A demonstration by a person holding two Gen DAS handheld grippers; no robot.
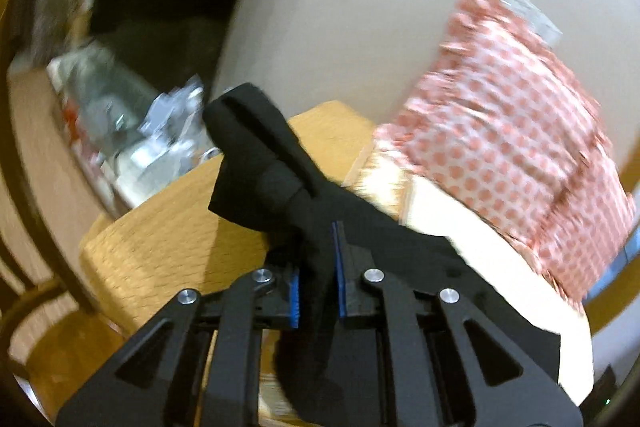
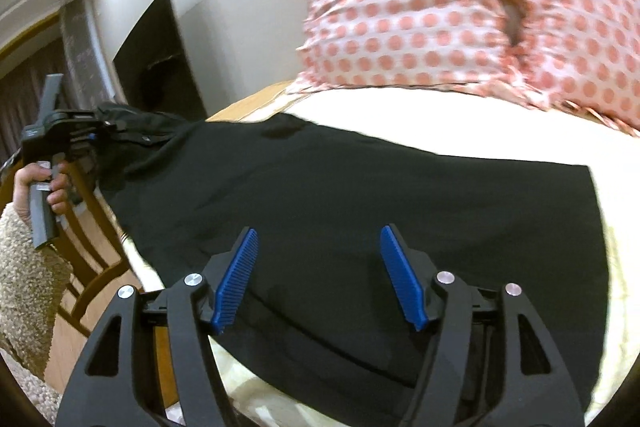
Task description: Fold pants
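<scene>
One pair of black pants point(image 2: 360, 195), spread across a cream-covered bed point(image 2: 460, 123) below two red-dotted pillows point(image 2: 400, 11). Left claw point(image 1: 318, 291): blue pads pressed together, pinching a bunched end of the pants, lifted over the wooden bed frame point(image 1: 168, 239). Right claw point(image 2: 320, 275): jaws spread, nothing between them, hovering above the flat cloth. No containers discernible; left background blurred.
</scene>
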